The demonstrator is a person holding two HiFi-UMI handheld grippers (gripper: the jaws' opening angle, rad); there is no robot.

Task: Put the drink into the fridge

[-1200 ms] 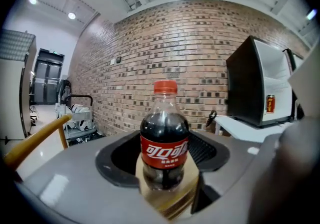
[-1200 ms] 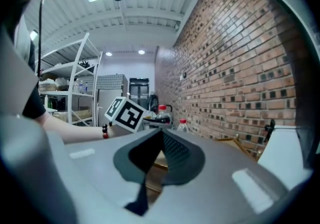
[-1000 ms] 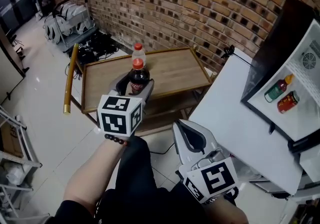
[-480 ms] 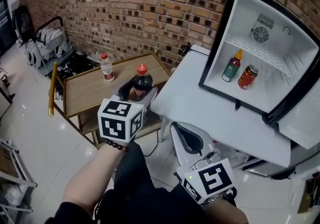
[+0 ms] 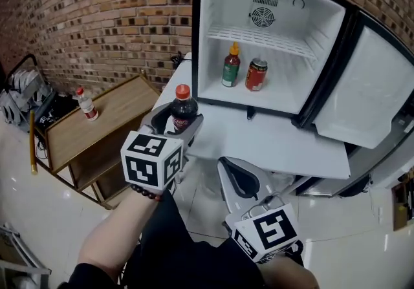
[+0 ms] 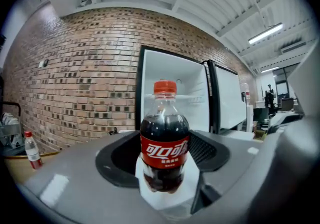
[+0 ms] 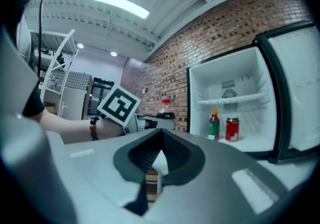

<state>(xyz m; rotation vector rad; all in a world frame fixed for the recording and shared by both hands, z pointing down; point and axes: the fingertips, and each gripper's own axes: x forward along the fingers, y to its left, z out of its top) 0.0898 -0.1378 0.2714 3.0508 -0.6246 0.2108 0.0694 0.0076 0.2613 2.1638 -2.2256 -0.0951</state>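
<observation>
Left tool (image 5: 177,125) clamps upright cola bottle (image 5: 184,110), jaws spread wide around it — right tool (image 5: 240,181) pinched together, empty, lower right. Both face open fridge (image 5: 304,29) on white surface (image 5: 272,145); brick wall (image 5: 116,22) behind, wooden surface (image 5: 107,119) with water bottle (image 5: 86,104) at left.

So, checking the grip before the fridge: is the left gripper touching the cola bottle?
Touching. In the left gripper view the left gripper has both jaws pressed against the sides of the upright cola bottle.

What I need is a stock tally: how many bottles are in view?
3: a cola bottle held in the left tool, a sauce bottle inside the fridge, a water bottle on the wooden table.
</observation>
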